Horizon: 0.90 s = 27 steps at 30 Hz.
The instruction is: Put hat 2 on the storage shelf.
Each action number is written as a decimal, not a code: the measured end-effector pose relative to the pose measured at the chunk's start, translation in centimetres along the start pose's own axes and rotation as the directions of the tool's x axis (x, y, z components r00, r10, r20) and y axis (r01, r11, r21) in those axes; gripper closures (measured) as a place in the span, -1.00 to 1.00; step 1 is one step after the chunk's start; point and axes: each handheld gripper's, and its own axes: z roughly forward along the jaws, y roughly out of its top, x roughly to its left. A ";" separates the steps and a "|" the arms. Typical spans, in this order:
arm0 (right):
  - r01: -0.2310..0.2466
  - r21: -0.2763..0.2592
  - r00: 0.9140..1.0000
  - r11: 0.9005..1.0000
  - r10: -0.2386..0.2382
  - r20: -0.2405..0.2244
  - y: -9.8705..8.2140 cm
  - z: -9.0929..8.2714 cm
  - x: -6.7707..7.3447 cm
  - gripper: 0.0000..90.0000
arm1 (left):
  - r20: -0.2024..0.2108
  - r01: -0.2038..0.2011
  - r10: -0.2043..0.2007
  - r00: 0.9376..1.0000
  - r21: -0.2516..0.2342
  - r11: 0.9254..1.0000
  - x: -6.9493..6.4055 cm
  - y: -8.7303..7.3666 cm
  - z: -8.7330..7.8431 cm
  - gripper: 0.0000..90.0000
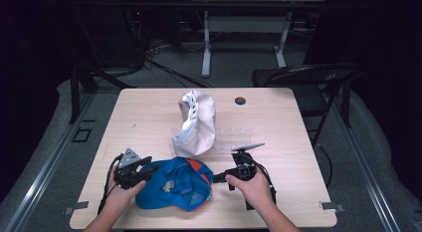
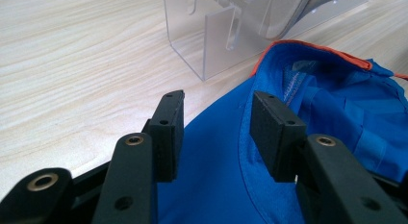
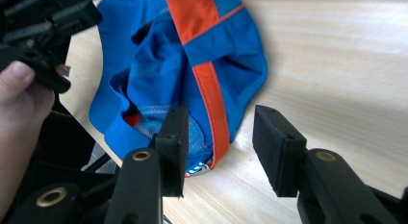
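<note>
A blue cap [image 1: 174, 184] with orange trim lies crumpled near the table's front edge, between the two grippers. My left gripper [image 1: 152, 170] is at the cap's left side. In the left gripper view its jaws [image 2: 216, 123] stand apart over the blue cap [image 2: 312, 104] without pressing on the fabric. My right gripper [image 1: 217, 178] is at the cap's right side. In the right gripper view its jaws [image 3: 219, 137] are open around the rim of the blue cap [image 3: 183, 56], where an orange strap [image 3: 211, 99] runs; the pads are clear of it.
A white cap [image 1: 196, 122] sits on a clear acrylic stand [image 2: 211, 46] mid-table, just behind the blue cap. A small black disc [image 1: 240, 100] lies near the far edge. A black folding chair [image 1: 308, 82] stands beyond the table's right corner.
</note>
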 end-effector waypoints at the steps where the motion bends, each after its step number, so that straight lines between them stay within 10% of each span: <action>1: 0.004 0.007 1.000 1.000 -0.004 -0.003 -0.1 0.4 0.0 0.26 | 0.001 0.000 0.000 1.000 0.001 1.000 0.0 0.0 0.0 0.25; 20: 0.003 0.097 1.000 0.995 -0.001 -0.026 0.2 4.7 0.3 0.29 | 0.002 0.001 -0.001 1.000 0.003 1.000 0.1 0.0 -0.1 0.25; 27: -0.010 0.096 0.994 0.995 0.020 -0.108 0.3 4.4 0.6 0.41 | 0.003 -0.002 0.002 1.000 0.003 1.000 0.1 0.0 -0.1 0.25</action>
